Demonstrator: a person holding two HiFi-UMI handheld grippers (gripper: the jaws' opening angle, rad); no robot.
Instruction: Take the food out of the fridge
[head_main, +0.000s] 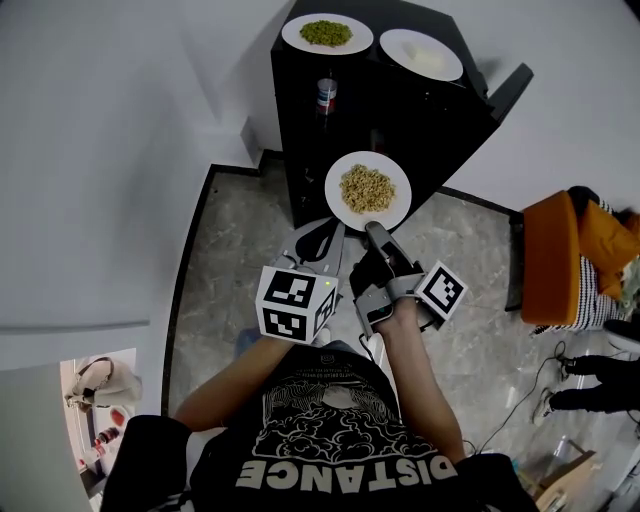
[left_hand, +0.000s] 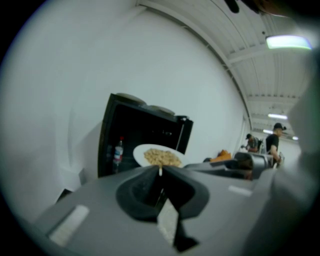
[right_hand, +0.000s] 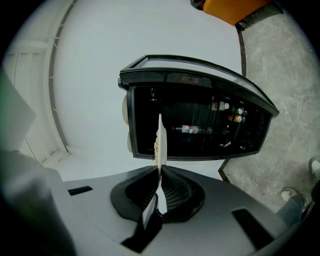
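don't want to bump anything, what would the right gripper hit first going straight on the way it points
The right gripper is shut on the plate, which leads. Beyond it lies the open fridge, probably around the lying bottle, though depth is unclear.

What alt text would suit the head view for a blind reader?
Seen from above, a person's left gripper and right gripper pinch the near rim of a white plate of beige food in front of an open black fridge. On top stand a plate of green food and another plate.
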